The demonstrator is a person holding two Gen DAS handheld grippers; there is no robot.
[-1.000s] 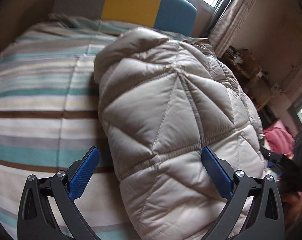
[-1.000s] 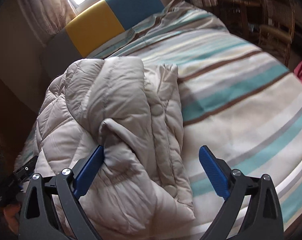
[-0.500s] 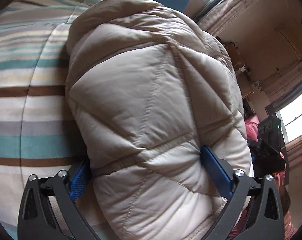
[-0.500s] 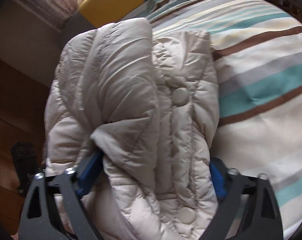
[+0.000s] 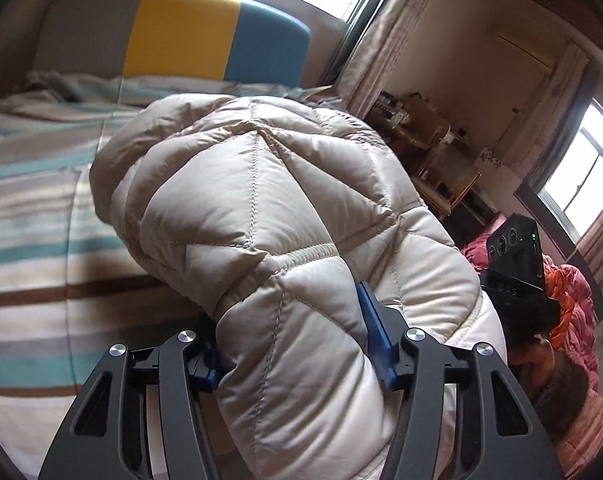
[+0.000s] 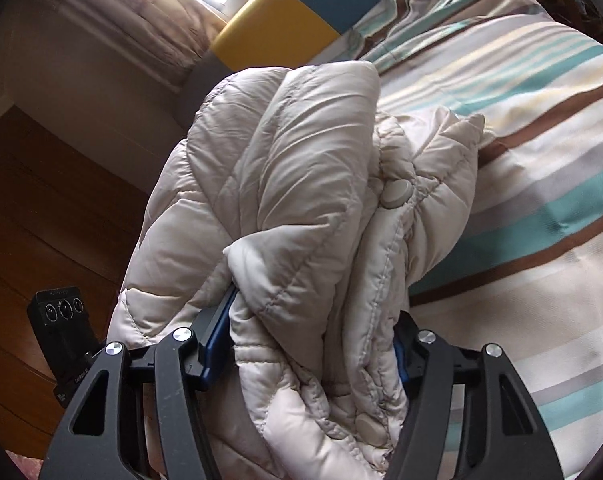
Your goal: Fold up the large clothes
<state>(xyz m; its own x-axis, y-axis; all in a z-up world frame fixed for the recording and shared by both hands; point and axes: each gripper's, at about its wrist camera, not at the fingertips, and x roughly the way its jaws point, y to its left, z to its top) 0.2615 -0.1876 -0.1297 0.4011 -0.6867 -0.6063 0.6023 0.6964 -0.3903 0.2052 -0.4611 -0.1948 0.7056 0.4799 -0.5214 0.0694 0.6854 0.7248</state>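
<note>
My left gripper [image 5: 297, 344] and right gripper [image 6: 301, 344] clamp the puffy jacket [image 5: 261, 208]; slick padding may slip free.

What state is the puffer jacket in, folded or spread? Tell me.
Folded and bunched: the puffer jacket is doubled into thick layers, clamped by the left gripper and right gripper above the striped bed.

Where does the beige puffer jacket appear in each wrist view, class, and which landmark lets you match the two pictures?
Left wrist: the beige puffer jacket fills the centre, bulging up between the left gripper fingers.
Right wrist: it fills the centre and lower middle, bunched inside the right gripper.
Shared landmark: the yellow-and-blue headboard, upper left in the left view, top centre in the right.
</note>
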